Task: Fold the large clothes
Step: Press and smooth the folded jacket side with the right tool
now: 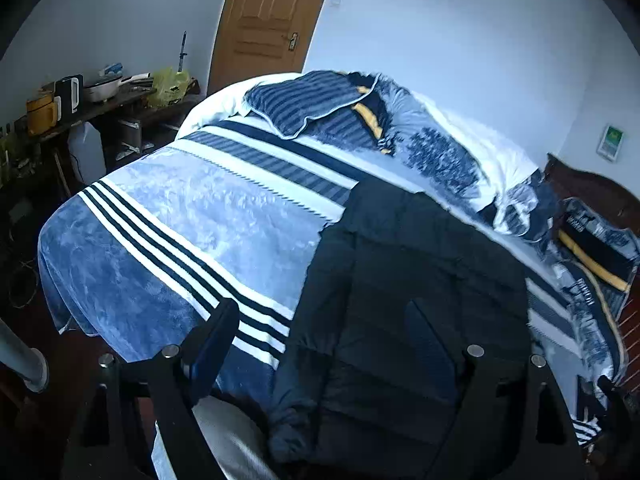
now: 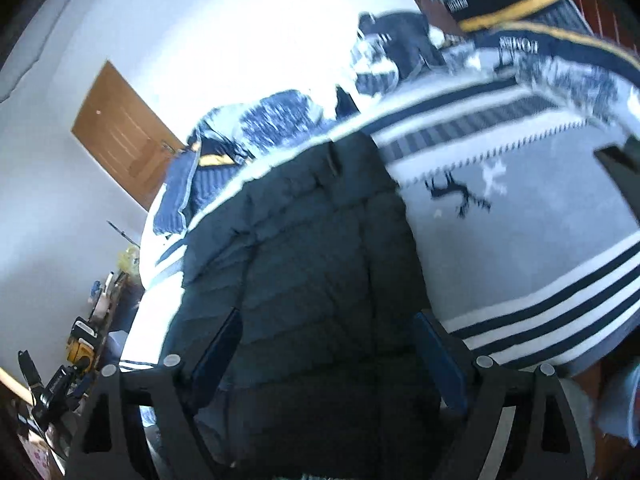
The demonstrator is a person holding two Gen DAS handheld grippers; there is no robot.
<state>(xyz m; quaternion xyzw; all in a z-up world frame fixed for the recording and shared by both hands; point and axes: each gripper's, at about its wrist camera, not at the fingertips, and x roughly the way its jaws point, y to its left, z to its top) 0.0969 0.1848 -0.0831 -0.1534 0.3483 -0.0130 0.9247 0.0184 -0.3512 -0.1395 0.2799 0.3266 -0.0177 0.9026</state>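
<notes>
A large dark quilted jacket lies flat on the bed, on a blue and white striped blanket. My left gripper hovers over the jacket's near left part with its jaws wide apart and nothing between them. In the right wrist view the same jacket fills the middle. My right gripper is above its near end, jaws wide apart and empty. The jacket's near hem is hidden under both grippers.
Folded blue bedding and pillows lie at the far side of the bed. A dark headboard stands at the right. A cluttered side table with a kettle stands at the left. A wooden door is behind.
</notes>
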